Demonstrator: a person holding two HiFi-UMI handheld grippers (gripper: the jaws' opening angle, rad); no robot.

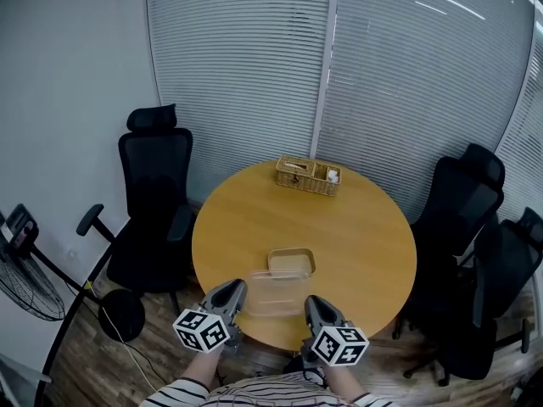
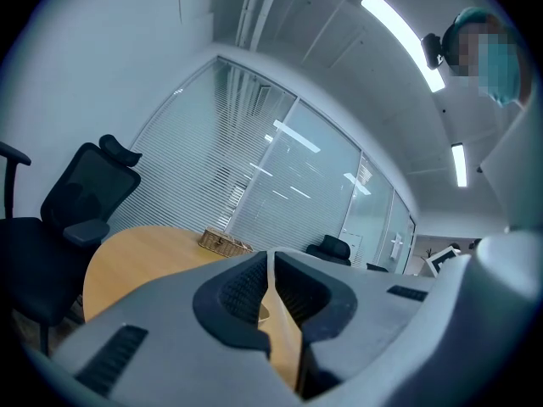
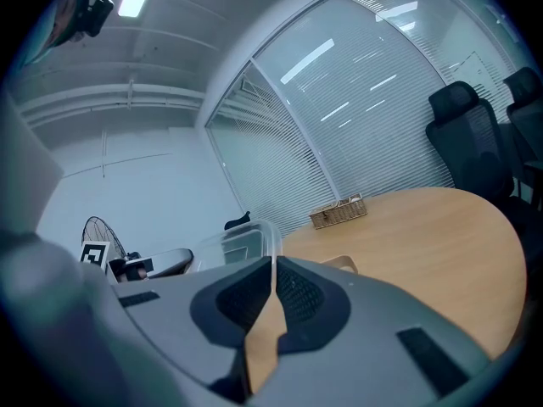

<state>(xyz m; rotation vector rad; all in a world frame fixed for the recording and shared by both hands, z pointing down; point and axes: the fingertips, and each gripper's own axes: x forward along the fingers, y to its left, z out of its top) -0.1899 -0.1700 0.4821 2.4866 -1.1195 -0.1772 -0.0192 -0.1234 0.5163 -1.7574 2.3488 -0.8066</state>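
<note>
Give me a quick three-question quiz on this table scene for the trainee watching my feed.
1. True or false: the wicker basket sits on the far side of the table from the person.
2. Pick one: the clear container lies A) inside the basket, B) between the left gripper and the right gripper, C) on a chair.
3. Fill in: the jaws of both grippers are ____.

Key: 1 true; 2 B; 3 shut, with nothing between them.
</note>
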